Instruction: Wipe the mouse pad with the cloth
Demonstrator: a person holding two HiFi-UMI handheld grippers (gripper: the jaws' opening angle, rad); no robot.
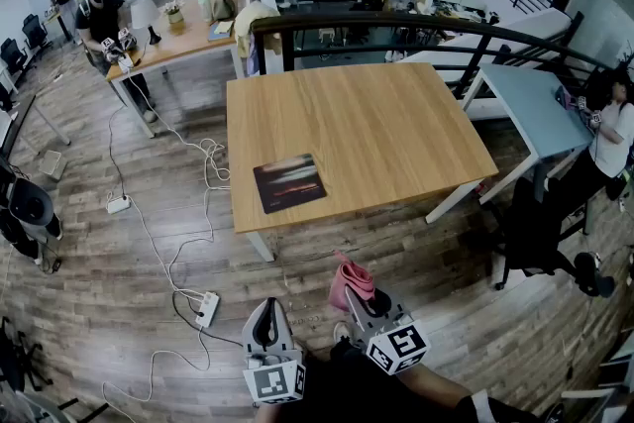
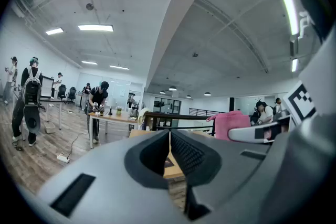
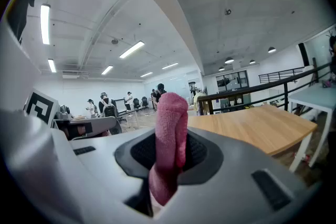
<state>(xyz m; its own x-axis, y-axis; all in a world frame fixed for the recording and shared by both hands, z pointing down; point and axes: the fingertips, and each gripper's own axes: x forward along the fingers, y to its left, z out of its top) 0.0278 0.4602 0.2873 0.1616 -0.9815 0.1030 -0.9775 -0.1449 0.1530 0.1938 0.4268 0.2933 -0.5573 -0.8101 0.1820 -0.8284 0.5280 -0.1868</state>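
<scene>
A dark mouse pad [image 1: 289, 182] with a streaked print lies near the front left corner of the wooden table [image 1: 386, 129]. Both grippers are held low in front of the table, well short of the pad. My right gripper [image 1: 354, 297] is shut on a pink cloth [image 1: 350, 280], which stands up folded between its jaws [image 3: 169, 144]. My left gripper [image 1: 266, 321] is shut with nothing in it; its pads [image 2: 185, 152] almost meet. The pink cloth [image 2: 230, 123] also shows at the right of the left gripper view.
A power strip [image 1: 206, 309] and white cables lie on the wood floor left of the grippers. A black office chair [image 1: 540, 233] stands at the table's right, by a pale blue table [image 1: 525, 104]. People work at a desk [image 1: 173, 43] far left.
</scene>
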